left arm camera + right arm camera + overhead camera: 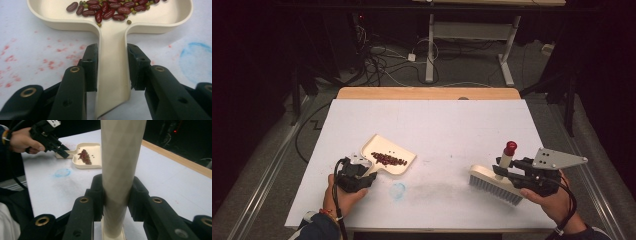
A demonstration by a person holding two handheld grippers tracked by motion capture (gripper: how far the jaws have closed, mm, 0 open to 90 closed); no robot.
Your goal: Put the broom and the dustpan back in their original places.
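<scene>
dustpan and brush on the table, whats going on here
A person is sweeping up beans with two handheld grippers. The left gripper is shut on the handle of a cream dustpan, which lies on the white table with a pile of red beans and a few small green ones in it. The right gripper is shut on the handle of a brush, bristles down, off to the dustpan's right.

We hold our left gripper (371, 175) low at the near left, jaws clamped tight and aimed toward the far right, our left hand (343, 192) wrapped around its body. Our right gripper (504, 172) sits at the near right, jaws pinched shut and pointing left, gripped by our right hand (552, 200).
</scene>
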